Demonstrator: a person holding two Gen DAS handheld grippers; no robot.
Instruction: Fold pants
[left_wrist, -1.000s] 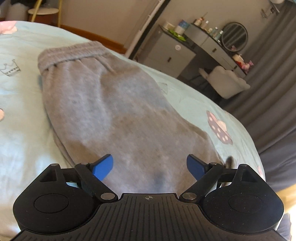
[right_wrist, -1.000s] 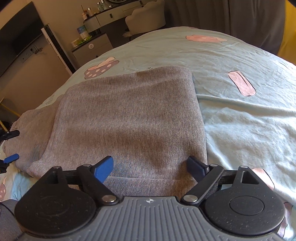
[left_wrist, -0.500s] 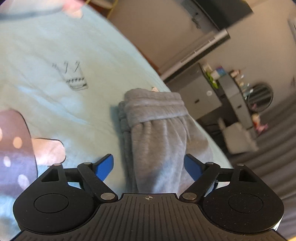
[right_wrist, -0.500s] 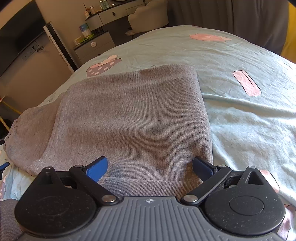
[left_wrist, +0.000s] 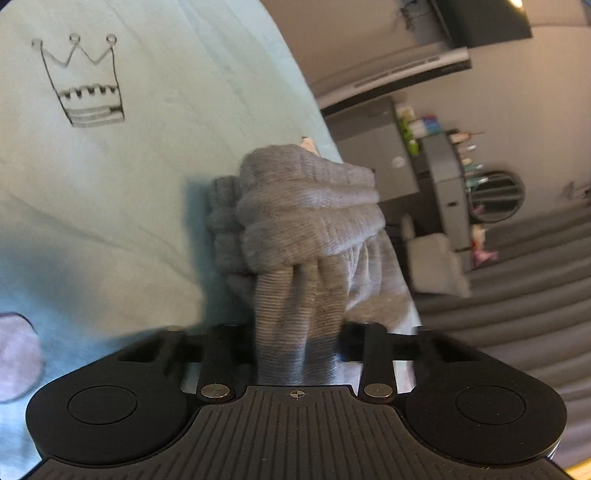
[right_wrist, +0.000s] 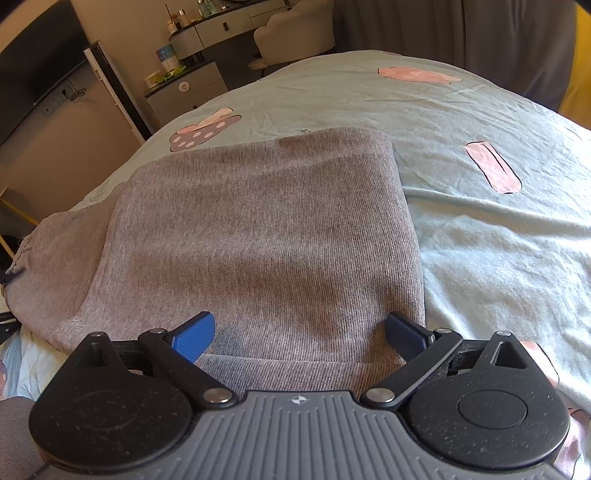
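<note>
I am clamping my left claw (left_wrist: 295, 347) on a bunched fold of the grey knitted cotton pants (left_wrist: 306, 229), just below their ribbed elastic waistband (left_wrist: 310, 199), which is puckering up in front of the camera. The fabric is filling the gap between the two jaws, so the blue pads are almost hidden. The pants (right_wrist: 258, 236) are lying folded on the pale mint bedsheet (right_wrist: 480, 236), which is printed with pink shapes and a dotted purple mushroom (right_wrist: 203, 131); in the left wrist view a drawn crown (left_wrist: 83, 81) is showing on the sheet beside the waistband. My right claw (right_wrist: 299, 332) is hovering with its jaws wide apart over the near hem, its blue fingertips (right_wrist: 194, 336) just above the cloth and gripping nothing.
</note>
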